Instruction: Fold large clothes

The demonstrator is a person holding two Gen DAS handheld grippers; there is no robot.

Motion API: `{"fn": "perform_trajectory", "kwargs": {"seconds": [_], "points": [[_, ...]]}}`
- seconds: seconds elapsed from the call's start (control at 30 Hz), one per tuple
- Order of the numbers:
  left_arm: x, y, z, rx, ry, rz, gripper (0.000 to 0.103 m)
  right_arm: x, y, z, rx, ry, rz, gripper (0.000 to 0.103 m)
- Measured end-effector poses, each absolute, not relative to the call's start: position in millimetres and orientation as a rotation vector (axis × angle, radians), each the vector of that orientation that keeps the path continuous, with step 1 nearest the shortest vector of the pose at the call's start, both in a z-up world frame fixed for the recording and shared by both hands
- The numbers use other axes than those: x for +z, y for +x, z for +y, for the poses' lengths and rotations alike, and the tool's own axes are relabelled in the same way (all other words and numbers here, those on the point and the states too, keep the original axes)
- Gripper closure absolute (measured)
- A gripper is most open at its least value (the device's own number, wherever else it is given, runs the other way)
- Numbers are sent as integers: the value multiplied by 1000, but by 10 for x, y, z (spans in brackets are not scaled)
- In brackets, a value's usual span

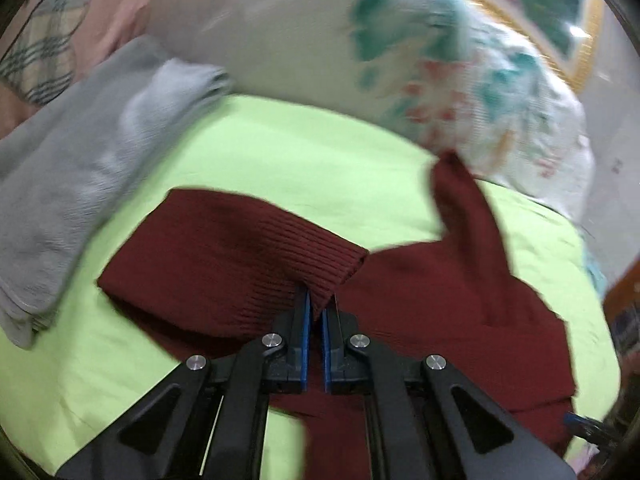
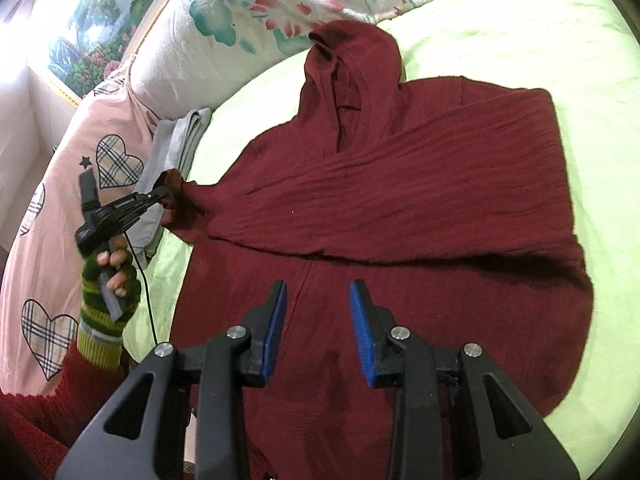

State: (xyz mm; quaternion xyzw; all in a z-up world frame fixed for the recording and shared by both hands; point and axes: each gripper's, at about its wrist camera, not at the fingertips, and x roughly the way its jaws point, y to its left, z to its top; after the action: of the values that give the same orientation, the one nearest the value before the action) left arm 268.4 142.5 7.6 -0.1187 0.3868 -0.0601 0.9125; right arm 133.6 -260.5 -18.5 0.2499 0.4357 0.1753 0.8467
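A dark red knitted hoodie (image 2: pixel 400 220) lies spread on a lime green sheet (image 2: pixel 520 40), hood toward the pillows. One sleeve is folded across the chest toward the left. My left gripper (image 1: pixel 316 300) is shut on that sleeve's ribbed cuff (image 1: pixel 320 264); in the right wrist view the left gripper (image 2: pixel 160 194) holds the cuff (image 2: pixel 176 184) lifted at the hoodie's left edge. My right gripper (image 2: pixel 318 300) hovers open over the lower front of the hoodie, nothing between its blue pads.
A folded grey garment (image 1: pixel 80 168) lies left of the hoodie. Floral pillows (image 1: pixel 360 60) and a pink heart-print cover (image 2: pixel 60 200) line the far side. A person's hand in a green striped glove (image 2: pixel 108 280) holds the left gripper; a thin cable hangs below it.
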Motion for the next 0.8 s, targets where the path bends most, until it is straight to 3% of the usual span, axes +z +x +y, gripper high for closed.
{"fn": "perform_trajectory", "kwargs": {"seconds": [0.3,0.47,0.67,0.7,0.73,0.77,0.8], "points": [[230,2298,-441,-519,-270,839,100,-104,1097,-3028,276,591,843,70],[-100,2308,-1399,-613,-194,934,100,-117,1020,-3298,208,637,819,70],[-488,2434,-1871,-643,-93,1020,98,-127,1053,-3438,179,648,814,69],[-526,2438,-1893,-645,-85,1039,97,-133,1078,-3438,172,649,817,64],[-545,2434,-1838,-646,-89,1053,88,-149,1117,-3438,165,652,823,56],[-552,2422,-1790,-649,-95,1065,82,-169,1147,-3436,160,657,827,39],[-538,2389,-1699,-648,-105,1064,70,-182,1185,-3431,161,663,824,33]]}}
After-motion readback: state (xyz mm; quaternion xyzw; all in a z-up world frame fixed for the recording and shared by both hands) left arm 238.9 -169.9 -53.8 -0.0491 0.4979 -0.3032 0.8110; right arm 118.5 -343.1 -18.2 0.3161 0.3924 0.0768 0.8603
